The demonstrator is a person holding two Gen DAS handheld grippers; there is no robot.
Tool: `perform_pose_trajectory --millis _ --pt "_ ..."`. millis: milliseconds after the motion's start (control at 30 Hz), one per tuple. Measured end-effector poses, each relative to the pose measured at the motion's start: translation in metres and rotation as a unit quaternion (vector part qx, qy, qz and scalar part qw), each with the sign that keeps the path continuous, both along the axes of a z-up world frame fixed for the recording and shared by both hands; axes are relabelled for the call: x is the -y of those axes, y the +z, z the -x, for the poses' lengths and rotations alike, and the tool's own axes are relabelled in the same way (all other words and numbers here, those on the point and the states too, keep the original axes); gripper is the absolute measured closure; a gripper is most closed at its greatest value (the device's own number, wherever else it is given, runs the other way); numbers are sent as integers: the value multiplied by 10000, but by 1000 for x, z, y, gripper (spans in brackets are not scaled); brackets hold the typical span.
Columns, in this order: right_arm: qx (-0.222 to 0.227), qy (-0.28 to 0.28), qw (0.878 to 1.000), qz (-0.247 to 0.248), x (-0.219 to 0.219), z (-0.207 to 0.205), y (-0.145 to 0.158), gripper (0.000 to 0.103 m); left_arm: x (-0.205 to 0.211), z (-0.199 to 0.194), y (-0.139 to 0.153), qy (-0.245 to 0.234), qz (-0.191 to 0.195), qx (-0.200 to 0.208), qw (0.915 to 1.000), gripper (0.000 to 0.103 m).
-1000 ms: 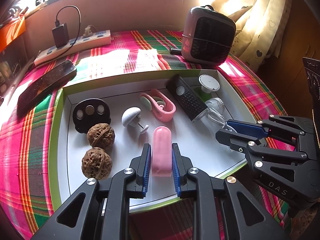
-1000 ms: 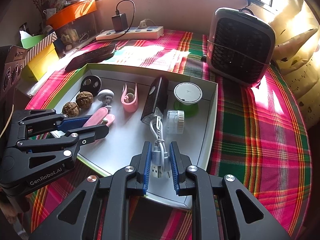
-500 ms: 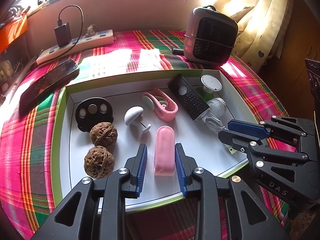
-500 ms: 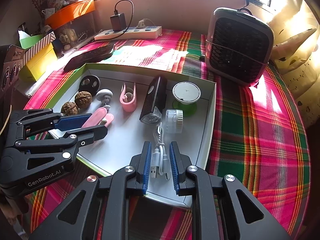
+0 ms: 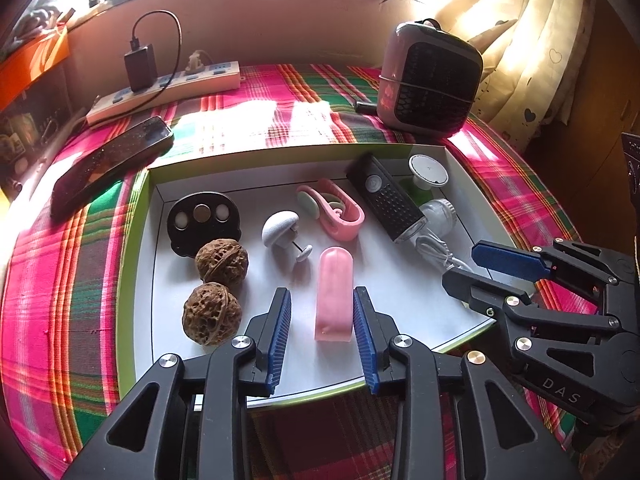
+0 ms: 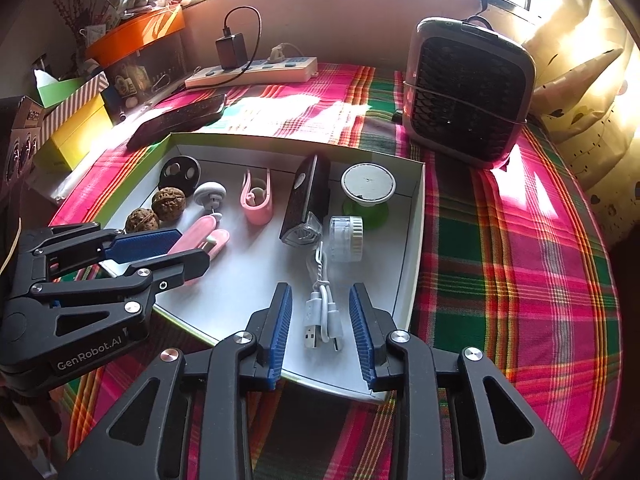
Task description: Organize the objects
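Down at six o'clock in the shallow white green-rimmed tray point(image 5: 136, 280), both claws let go. The left gripper point(image 5: 322, 334) has just been opening, its jaws now narrowly parted around the pink rounded plastic case point(image 5: 334, 292), the right pad just beside it. The right gripper point(image 6: 322, 330) has just been opening too, clear of the bundled white USB cable point(image 6: 322, 308). I'd call the case light, stiff and slick: pinch its long flat sides. That cable is floppy; grab mid-bundle.
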State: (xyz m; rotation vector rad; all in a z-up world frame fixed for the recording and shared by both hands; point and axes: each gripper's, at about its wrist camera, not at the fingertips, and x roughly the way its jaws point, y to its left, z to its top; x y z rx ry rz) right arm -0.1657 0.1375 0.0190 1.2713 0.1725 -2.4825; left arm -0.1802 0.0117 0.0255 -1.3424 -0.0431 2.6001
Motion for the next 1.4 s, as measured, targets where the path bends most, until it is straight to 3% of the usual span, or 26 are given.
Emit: perform_pose_trajectory --millis 167,500,867,967,1400 --pt "-105 -93 9997 202 -3 -10 7 63 -1 -12 7 67 189 -213 9996 73" --pt "-444 -340 9980 303 -5 -38 20 58 1 -44 24 232 219 -523 9981 73" --pt "-736 -532 9957 181 -7 -72 25 58 3 -81 27 461 215 -678 9964 73" --pt "-690 -534 9961 133 -6 -79 20 57 2 -91 27 567 420 -804 9943 73" --pt "-384 -703 9968 -67 -5 -106 -6 52 12 -119 -5 792 422 -354 9953 73"
